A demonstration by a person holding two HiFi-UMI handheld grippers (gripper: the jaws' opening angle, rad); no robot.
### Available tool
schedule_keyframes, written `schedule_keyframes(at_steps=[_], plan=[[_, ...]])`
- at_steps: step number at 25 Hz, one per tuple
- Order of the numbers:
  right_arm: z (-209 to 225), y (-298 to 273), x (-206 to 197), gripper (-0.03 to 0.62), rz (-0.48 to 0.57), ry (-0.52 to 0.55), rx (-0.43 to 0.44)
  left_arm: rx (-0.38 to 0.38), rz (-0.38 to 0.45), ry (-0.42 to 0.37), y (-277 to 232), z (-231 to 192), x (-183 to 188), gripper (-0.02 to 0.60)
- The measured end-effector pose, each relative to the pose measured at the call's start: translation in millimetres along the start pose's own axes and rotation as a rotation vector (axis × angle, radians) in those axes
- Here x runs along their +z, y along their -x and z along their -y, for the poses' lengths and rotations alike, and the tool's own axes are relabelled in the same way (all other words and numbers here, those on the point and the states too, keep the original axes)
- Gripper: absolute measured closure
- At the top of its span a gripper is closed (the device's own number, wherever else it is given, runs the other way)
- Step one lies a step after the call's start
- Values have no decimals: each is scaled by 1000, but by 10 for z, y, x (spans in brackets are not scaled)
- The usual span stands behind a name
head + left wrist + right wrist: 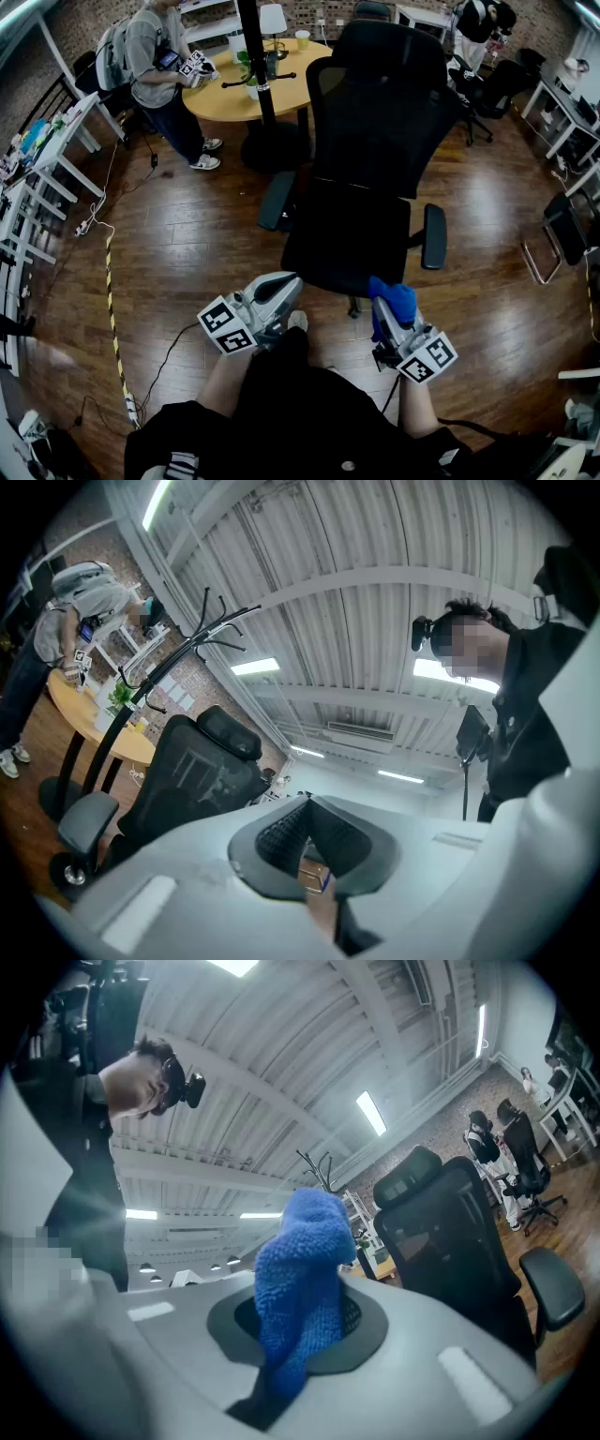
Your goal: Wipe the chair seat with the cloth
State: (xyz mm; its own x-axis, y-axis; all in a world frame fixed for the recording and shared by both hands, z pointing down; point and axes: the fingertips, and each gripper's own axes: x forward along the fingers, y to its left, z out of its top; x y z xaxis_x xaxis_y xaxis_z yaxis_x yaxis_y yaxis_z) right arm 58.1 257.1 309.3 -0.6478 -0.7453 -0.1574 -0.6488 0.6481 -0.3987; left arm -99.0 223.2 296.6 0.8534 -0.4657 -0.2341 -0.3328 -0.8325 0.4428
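Chair seat (349, 239), black, fills the middle of the head view. The left gripper (272, 298) hangs just before its front edge. The right gripper (389, 323) holds the blue cloth (394, 298) at the seat's front right corner. Left gripper view: jaws pressed together, nothing between them. Right gripper view: jaws clamped on the cloth, which bunches upward above them.

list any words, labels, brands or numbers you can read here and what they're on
No readable words, brands or numbers anywhere.
Square black-and-white markers on the left gripper and right gripper: patterns only, no letters.
No label visible on the blue fluffy cloth or the black mesh office chair.
Things on the white shelves: too small to read.
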Motion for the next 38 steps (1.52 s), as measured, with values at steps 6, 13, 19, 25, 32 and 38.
schedule_keyframes(at_steps=[6,13,19,25,32,38], plan=[[754,-889,-111,559,-46,72,-59,22,10,-15,-243,-1164,211,577],[1844,-1820,126,559,-168,171,-229,2,-23,96,-921,-2308,470,578],[3014,-2282,-546,559,-302,125,-356,121,-90,200,-1109,-2690,135,578],[4115,-3105,-1987,559,-446,35,-363,246,-80,349,-1110,-3079,-398,578],[4714,-3859,-3205,559,-644,76,-364,314,-59,431,-1130,-3357,-676,578],[4674,-3904,-3445,559,-762,166,-316,348,-118,457,-1127,-3332,-838,578]])
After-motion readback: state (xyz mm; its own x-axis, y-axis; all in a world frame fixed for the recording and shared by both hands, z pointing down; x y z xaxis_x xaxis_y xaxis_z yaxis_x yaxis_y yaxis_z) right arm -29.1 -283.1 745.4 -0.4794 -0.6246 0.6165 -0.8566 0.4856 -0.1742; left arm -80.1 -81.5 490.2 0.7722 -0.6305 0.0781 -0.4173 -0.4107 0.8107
